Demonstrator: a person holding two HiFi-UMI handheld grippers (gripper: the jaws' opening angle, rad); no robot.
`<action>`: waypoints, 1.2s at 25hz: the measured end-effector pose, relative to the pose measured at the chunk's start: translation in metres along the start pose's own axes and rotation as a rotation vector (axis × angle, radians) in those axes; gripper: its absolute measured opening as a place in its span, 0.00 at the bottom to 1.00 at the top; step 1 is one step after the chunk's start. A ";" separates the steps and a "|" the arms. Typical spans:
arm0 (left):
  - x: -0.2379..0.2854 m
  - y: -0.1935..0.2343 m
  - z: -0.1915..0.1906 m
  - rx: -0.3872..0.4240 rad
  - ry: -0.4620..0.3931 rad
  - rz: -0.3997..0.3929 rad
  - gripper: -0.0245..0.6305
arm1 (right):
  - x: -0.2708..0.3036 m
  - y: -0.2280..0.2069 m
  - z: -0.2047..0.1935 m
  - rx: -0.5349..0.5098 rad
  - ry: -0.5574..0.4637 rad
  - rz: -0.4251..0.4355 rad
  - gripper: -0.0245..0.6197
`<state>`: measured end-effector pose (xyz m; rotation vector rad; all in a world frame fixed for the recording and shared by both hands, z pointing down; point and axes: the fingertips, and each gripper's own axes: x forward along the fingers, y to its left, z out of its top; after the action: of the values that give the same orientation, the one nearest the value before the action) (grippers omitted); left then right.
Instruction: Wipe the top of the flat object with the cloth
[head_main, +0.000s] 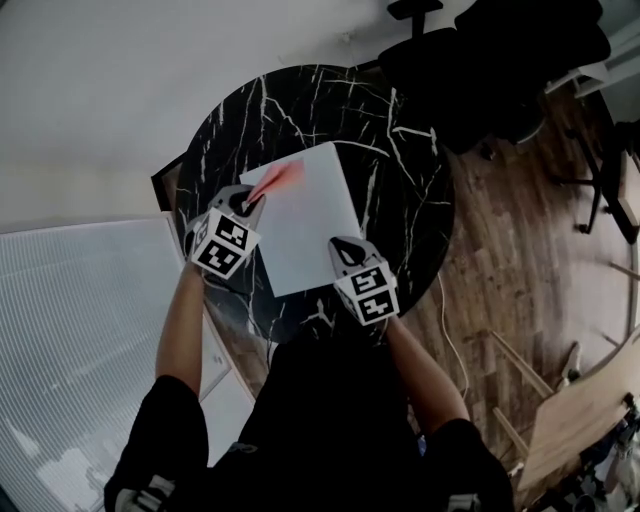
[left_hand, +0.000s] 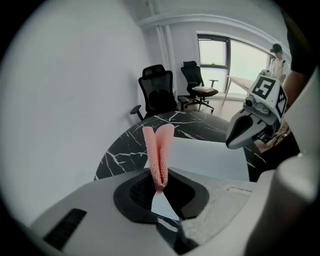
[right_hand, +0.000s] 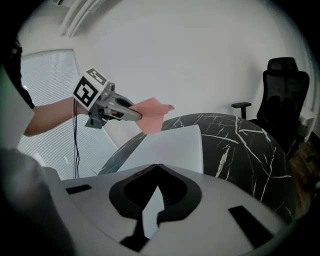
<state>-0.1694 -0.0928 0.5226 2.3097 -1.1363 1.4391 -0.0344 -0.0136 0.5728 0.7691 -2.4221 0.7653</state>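
Black, white-veined marble forms the round table (head_main: 400, 150) in the head view, where one white flat object (head_main: 315, 230) lies on it, with the left gripper (head_main: 243, 203) at its far left corner laying one pink cloth (head_main: 280, 180) on the top, and the right gripper (head_main: 345, 250) at its near edge. Only the left gripper view shows those jaws clamped on the folded, upright cloth (left_hand: 159, 155), plus two office chairs (left_hand: 157, 92) beyond. Only the right gripper view shows the right gripper (right_hand: 157, 167) closed tip to tip, nothing visible between, and one office chair (right_hand: 280, 95).
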 end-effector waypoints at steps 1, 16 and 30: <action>0.004 0.008 0.005 0.021 -0.003 0.019 0.07 | -0.001 -0.001 -0.001 0.004 0.001 -0.004 0.03; 0.097 0.039 0.013 0.145 0.077 0.047 0.07 | -0.015 -0.017 -0.026 0.071 0.019 -0.063 0.03; 0.124 0.006 -0.015 0.168 0.188 -0.068 0.07 | -0.020 -0.020 -0.034 0.080 0.015 -0.075 0.03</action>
<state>-0.1551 -0.1511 0.6318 2.2353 -0.9083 1.7429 0.0019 0.0015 0.5929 0.8768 -2.3474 0.8391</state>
